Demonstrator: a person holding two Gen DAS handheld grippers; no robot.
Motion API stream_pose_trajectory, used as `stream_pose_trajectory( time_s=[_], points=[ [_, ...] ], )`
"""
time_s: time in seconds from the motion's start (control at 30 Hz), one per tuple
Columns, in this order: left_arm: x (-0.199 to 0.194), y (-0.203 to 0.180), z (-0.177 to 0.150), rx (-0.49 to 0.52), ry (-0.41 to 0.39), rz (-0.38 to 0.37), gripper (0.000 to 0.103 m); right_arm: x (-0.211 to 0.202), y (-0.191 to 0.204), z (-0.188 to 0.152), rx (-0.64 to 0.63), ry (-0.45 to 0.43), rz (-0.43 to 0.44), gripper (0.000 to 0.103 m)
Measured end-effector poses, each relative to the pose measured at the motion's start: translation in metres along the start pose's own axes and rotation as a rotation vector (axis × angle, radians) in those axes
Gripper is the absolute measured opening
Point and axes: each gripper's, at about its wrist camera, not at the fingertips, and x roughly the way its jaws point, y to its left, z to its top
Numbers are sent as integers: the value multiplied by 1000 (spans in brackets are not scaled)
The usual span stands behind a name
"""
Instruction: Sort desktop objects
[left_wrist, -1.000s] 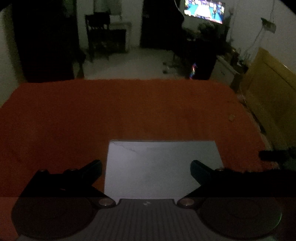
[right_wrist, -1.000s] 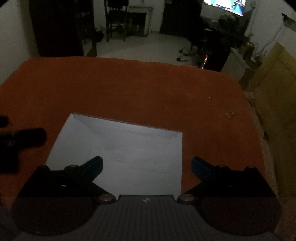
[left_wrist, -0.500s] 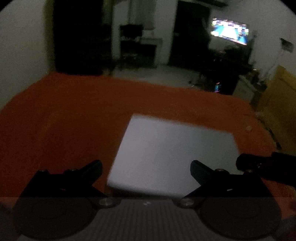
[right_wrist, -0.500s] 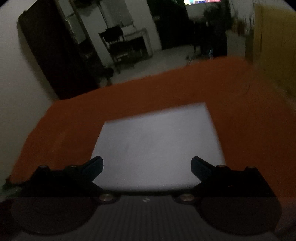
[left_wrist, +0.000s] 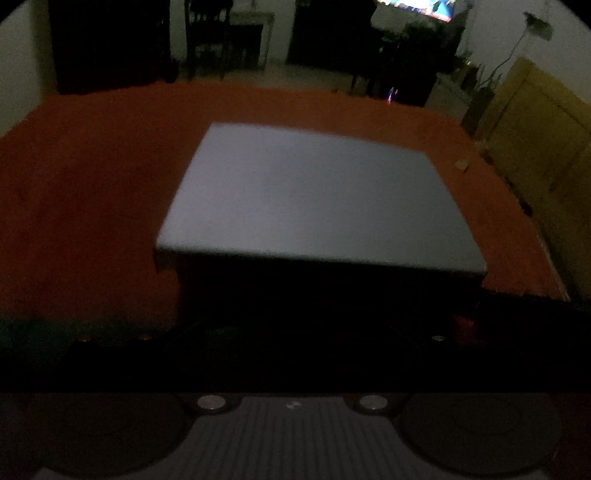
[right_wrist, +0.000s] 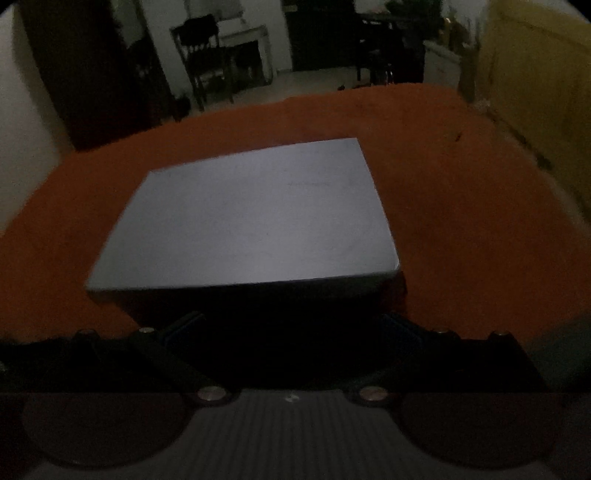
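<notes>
Flat pale grey rectangular box (right_wrist: 255, 218) mid-desk on orange cloth (right_wrist: 461, 221), just ahead of right gripper (right_wrist: 291, 325), fingers spread wide, left gripper (left_wrist: 295, 332) state lost in shadow.

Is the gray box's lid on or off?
On, as far as the views show. The gray box presents one flat, unbroken top over a dark front wall, sitting on the orange cloth; no interior or gap is visible. Dim and blurred.

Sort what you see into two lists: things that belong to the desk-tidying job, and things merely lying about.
Job:
- grey box
- orange tabletop

Lying about:
- small tan scrap on the cloth
- chair
- TV screen
- yellow board
</notes>
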Motion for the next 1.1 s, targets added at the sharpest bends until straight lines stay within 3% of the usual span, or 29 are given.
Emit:
stream_pose_trajectory(
  time_s=[0.13, 0.37, 1.1],
  points=[
    [-8, 8, -2, -17, -25, 40, 102, -4, -1, 0, -5, -31, -7, 103],
    [0, 21, 2, -104, 18, -6, 102, 4, 8, -8, -48, -32, -12, 103],
    [9, 13, -4, -37, 31, 10, 102, 14, 5, -10, -60, -16, -35, 103]
  ],
)
